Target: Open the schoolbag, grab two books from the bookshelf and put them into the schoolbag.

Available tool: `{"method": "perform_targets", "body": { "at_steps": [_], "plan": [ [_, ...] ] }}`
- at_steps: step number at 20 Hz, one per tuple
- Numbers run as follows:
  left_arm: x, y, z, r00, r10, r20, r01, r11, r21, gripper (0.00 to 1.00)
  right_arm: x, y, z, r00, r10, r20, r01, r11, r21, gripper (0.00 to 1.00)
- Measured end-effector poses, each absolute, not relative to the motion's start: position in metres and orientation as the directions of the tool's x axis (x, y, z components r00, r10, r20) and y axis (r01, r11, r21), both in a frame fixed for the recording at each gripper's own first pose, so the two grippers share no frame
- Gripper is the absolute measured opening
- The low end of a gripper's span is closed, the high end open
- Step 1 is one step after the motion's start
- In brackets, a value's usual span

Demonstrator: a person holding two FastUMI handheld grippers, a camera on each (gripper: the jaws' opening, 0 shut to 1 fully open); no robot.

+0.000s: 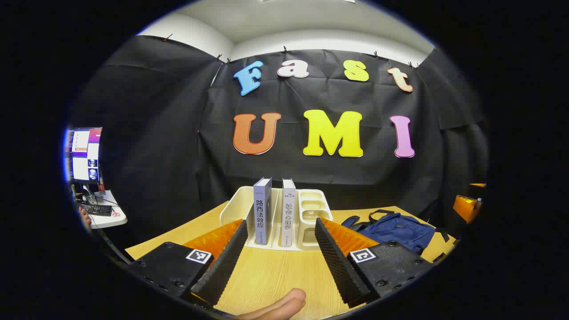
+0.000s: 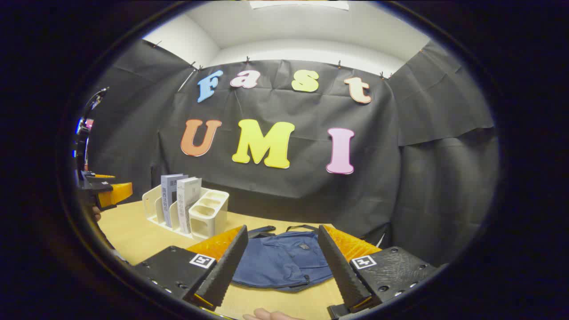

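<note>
Two books stand upright in a cream bookshelf rack (image 1: 235, 200): a blue-grey book (image 1: 262, 209) and a white book (image 1: 288, 211). My left gripper (image 1: 281, 231) is open, a short way in front of them above the wooden table (image 1: 275, 275). A blue schoolbag (image 1: 393, 229) lies flat to the right of the rack. In the right gripper view the schoolbag (image 2: 280, 260) lies just ahead, zipped, with my right gripper (image 2: 283, 240) open over it. The rack (image 2: 209, 218) with both books (image 2: 178, 198) sits further left, and the left gripper (image 2: 104, 191) shows at the left edge.
A desk with a monitor (image 1: 84, 153) and keyboard (image 1: 95, 209) stands off the table's left side. A thumb (image 1: 278, 306) shows at the bottom. The rack's right end has small open compartments (image 1: 313, 206). Black cloth walls close the booth behind the table.
</note>
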State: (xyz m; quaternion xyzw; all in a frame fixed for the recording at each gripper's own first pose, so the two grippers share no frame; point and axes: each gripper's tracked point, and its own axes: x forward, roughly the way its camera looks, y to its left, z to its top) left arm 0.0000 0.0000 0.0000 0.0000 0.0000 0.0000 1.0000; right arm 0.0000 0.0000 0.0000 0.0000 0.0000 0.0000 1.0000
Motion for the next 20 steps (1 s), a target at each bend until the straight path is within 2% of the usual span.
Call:
{"method": "perform_targets", "body": {
  "at_steps": [7,9,11,14,18,20],
  "plan": [
    [0.0,0.001,-0.002,1.0,-0.004,0.001,0.004,0.999,0.033,0.97,0.003,0.002,-0.007,1.0,-0.009,-0.03,0.008,1.0,-0.023,0.92],
    [0.001,0.004,-0.003,1.0,0.002,-0.003,-0.002,0.999,0.042,0.97,0.005,0.002,-0.011,0.999,-0.011,-0.044,0.01,1.0,-0.026,0.98],
    [0.001,0.003,-0.003,1.0,0.003,-0.005,-0.003,0.999,0.051,0.97,0.007,0.003,-0.014,0.999,-0.01,-0.051,0.009,1.0,-0.025,0.92],
    [0.001,0.002,-0.005,1.0,0.007,-0.004,-0.006,0.998,0.065,0.97,0.01,0.005,-0.022,0.998,-0.006,-0.07,0.004,1.0,-0.023,0.98],
    [0.001,0.003,-0.004,1.0,0.014,-0.001,-0.013,0.996,0.085,0.97,0.025,0.013,-0.034,0.996,-0.013,-0.093,0.005,0.997,-0.081,0.92],
    [0.001,0.005,-0.003,1.0,0.021,0.005,-0.022,0.995,0.098,0.96,0.038,0.027,-0.048,0.993,-0.009,-0.118,-0.007,0.991,-0.134,0.95]
  ]
}}
